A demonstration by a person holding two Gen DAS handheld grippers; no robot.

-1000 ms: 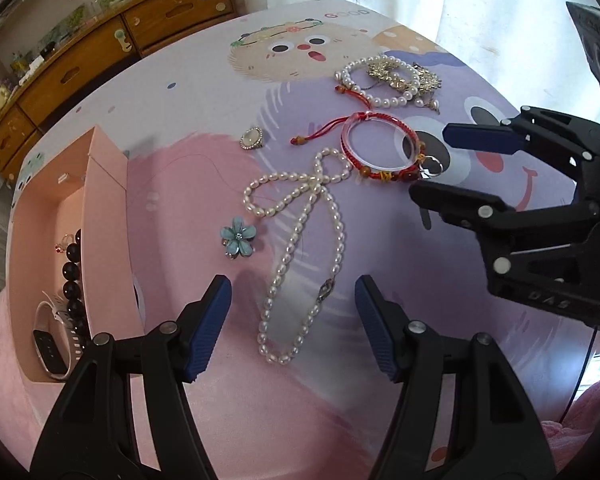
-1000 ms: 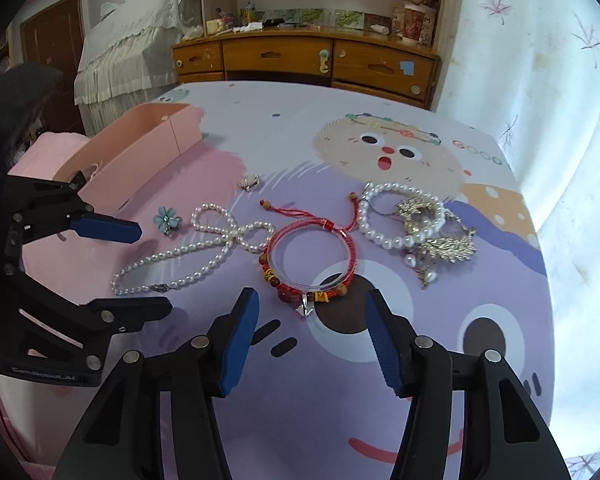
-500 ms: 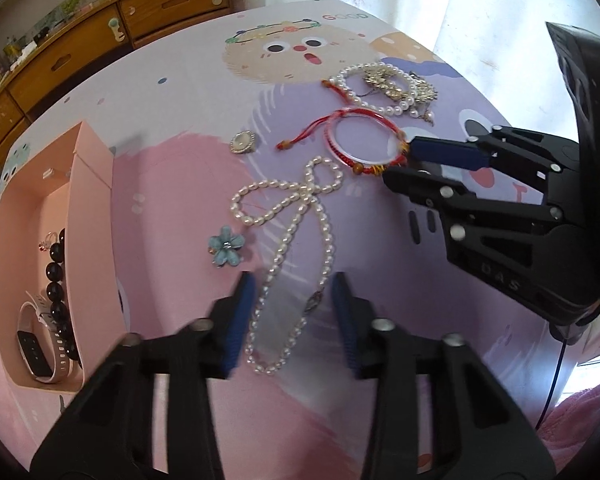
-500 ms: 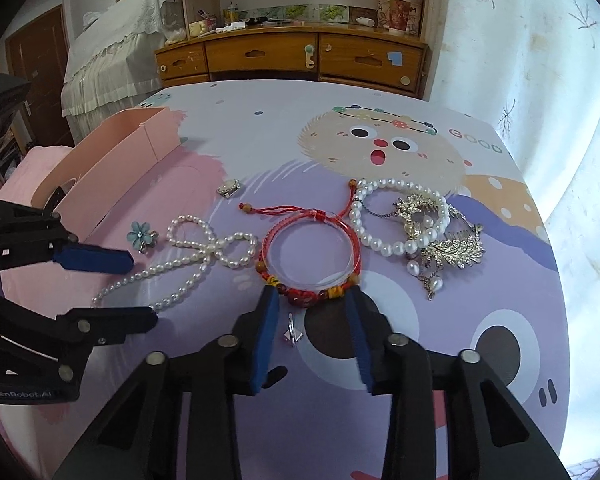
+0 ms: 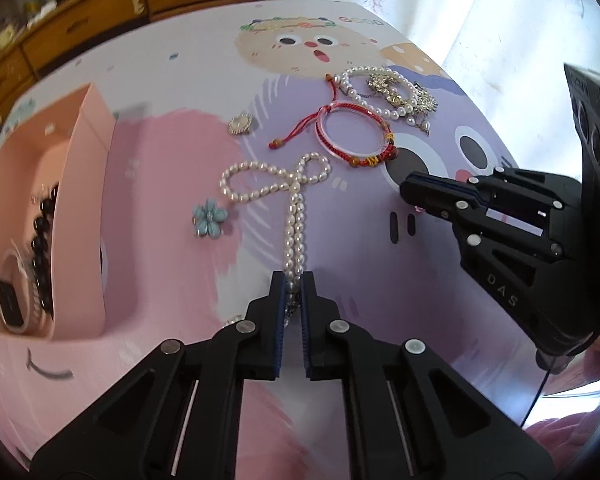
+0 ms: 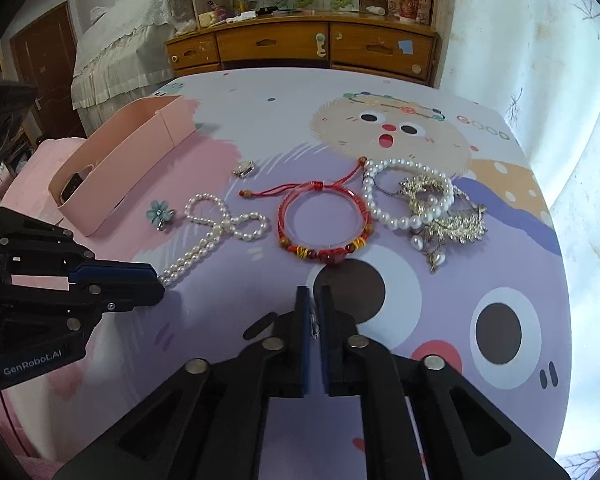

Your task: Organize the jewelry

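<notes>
My left gripper (image 5: pixel 294 280) is shut on the near end of the long pearl necklace (image 5: pixel 294 208), which lies in a bow shape on the table (image 5: pixel 180 92). My right gripper (image 6: pixel 313 296) is shut on a small silver charm (image 6: pixel 314 325) that lay in front of the red woven bracelet (image 6: pixel 321 222). A blue flower brooch (image 5: pixel 209 218), a small oval brooch (image 5: pixel 240 124) and a heap of pearl bracelet and gold pieces (image 6: pixel 424 204) lie nearby. The pink box (image 5: pixel 80 216) at left holds a dark bead bracelet (image 5: pixel 42 236) and a watch (image 5: pixel 10 300).
The table wears a pastel cartoon cloth. A wooden dresser (image 6: pixel 300 46) stands behind it and a curtain (image 6: pixel 540 40) hangs at the right. The table's edges fall away at the right and the near side.
Both grippers went from wide open to shut. The left one closed on the pearl necklace's near end; the right one closed on the silver charm by the red bracelet.
</notes>
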